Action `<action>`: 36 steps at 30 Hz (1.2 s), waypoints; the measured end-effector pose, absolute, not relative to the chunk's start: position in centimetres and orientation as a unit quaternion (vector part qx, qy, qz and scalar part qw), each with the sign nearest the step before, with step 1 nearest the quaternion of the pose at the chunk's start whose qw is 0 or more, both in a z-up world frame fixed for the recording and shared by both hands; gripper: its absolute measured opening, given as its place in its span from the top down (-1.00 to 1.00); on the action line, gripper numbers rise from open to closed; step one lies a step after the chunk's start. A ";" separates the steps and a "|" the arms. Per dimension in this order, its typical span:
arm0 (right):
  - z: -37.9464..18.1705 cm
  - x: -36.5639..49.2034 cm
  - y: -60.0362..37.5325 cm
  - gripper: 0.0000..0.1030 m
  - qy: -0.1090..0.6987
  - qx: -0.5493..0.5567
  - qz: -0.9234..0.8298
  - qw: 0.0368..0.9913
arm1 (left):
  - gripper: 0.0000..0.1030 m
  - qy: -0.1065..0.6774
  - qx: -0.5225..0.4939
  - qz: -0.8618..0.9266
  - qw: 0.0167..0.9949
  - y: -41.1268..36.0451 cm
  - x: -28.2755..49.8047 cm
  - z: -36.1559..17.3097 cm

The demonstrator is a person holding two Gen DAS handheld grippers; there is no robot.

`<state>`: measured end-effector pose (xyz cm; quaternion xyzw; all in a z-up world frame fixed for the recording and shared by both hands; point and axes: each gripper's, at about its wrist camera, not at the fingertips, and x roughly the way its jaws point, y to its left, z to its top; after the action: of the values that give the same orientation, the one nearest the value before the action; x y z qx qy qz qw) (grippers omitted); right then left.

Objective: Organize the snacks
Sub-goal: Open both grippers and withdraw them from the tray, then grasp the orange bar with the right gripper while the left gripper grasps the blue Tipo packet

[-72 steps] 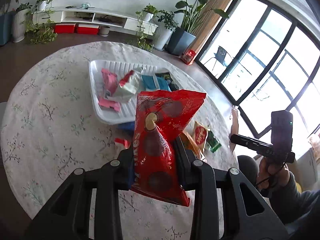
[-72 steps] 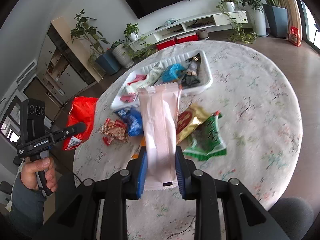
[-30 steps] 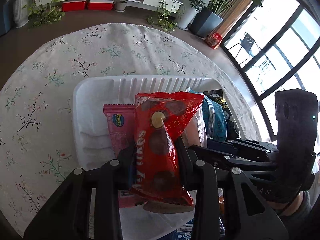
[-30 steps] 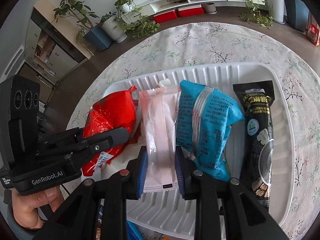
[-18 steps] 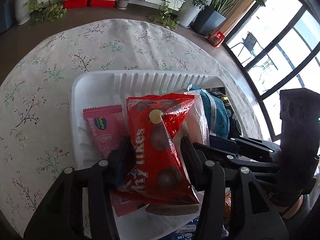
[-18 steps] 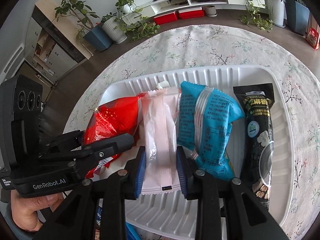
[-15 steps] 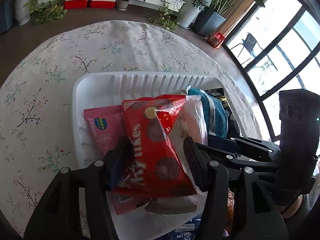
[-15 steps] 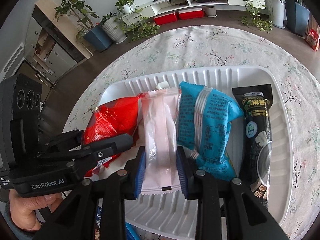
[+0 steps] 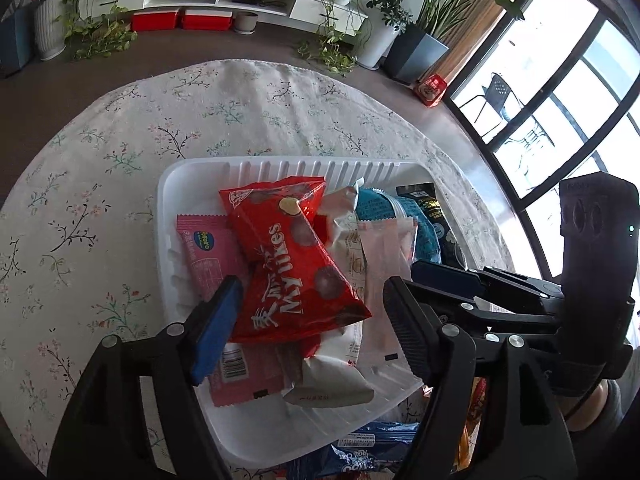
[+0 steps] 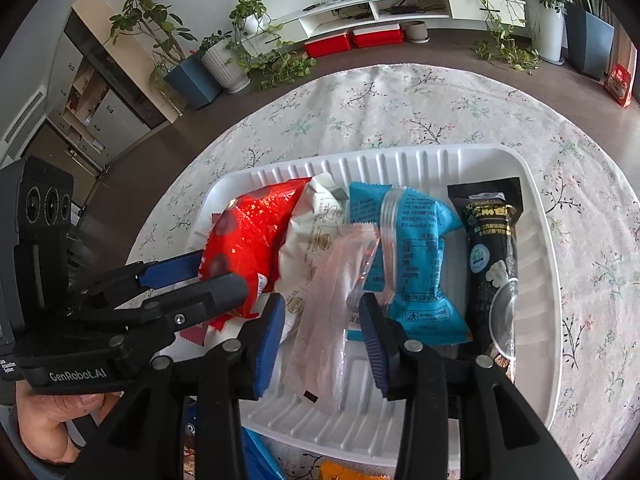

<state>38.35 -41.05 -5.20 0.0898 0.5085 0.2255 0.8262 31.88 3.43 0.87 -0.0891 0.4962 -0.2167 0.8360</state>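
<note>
white tray point(image 10: 536, 216): we see it crowded, so packets may slide over its rim | red bag point(image 9: 288, 264): lies in tray, left gripper point(image 9: 308, 316) just opened, could snag withdrawing | pink packet point(image 10: 332, 300): in tray, right gripper point(image 10: 322, 320) opening, pads clear, may drag

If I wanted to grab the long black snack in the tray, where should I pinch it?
Pinch the black snack bar across its narrow width, around the middle, coming straight down from above. It lies flat and lengthwise along the right end of the white tray, with the blue packet close on its left, so the ends probably give less room.
</note>
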 end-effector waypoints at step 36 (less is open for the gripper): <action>-5.5 16.9 -56.1 -0.55 0.446 0.198 0.141 0.861 | -0.99 0.430 -0.032 -0.223 0.874 -3.2 7.6 0.8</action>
<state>16.91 -56.09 -5.49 0.1982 0.4458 0.1410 0.8615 7.63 -3.24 0.78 -0.0323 0.4300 -0.2226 0.8744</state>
